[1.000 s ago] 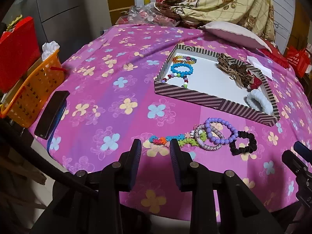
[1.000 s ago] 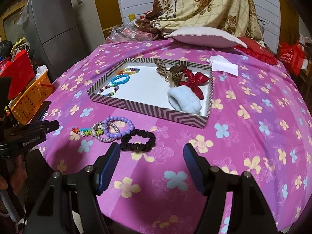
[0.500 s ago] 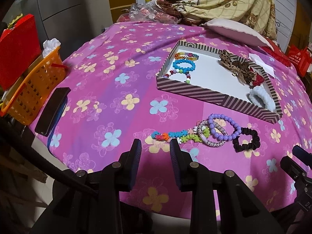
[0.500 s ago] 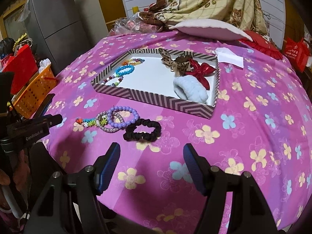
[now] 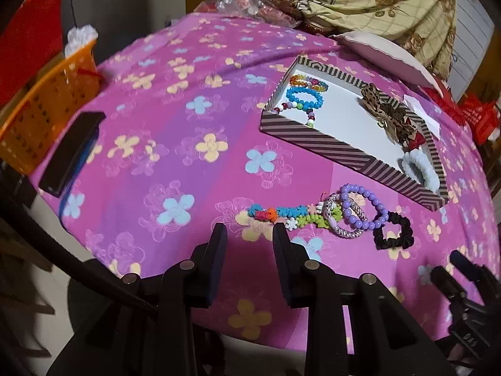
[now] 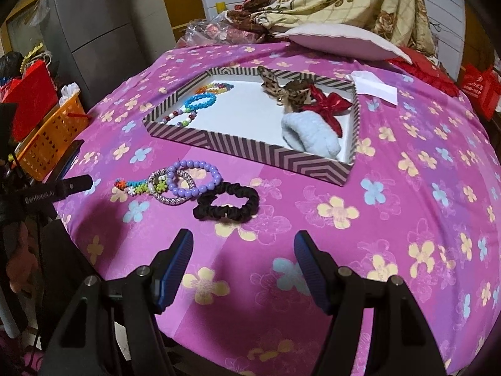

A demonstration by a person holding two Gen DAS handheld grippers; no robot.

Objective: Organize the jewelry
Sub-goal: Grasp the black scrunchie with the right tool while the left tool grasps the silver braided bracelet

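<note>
A striped tray (image 5: 316, 139) (image 6: 250, 152) on the pink flowered cloth holds several bead bracelets (image 5: 305, 97) (image 6: 200, 101), a leopard bow (image 6: 281, 89), a red bow (image 6: 328, 105) and a pale blue scrunchie (image 6: 310, 138). In front of the tray lie a colourful flower bracelet (image 5: 288, 214) (image 6: 141, 185), a sparkly bangle (image 5: 344, 219) (image 6: 172, 186), a purple bead bracelet (image 5: 363, 202) (image 6: 194, 178) and a black scrunchie (image 5: 393, 230) (image 6: 227, 202). My left gripper (image 5: 250, 232) is open and empty just short of the flower bracelet. My right gripper (image 6: 242, 241) is open and empty just short of the black scrunchie.
An orange basket (image 5: 47, 103) (image 6: 53, 131) and a black phone (image 5: 70, 153) sit at the left edge. A pillow (image 6: 341, 42), blanket and folded white paper (image 6: 375, 87) lie behind the tray. A grey fridge (image 6: 94, 31) stands at back left.
Both grippers have moved forward toward the loose jewelry in front of the tray. Their jaws stay open. No object has moved.
</note>
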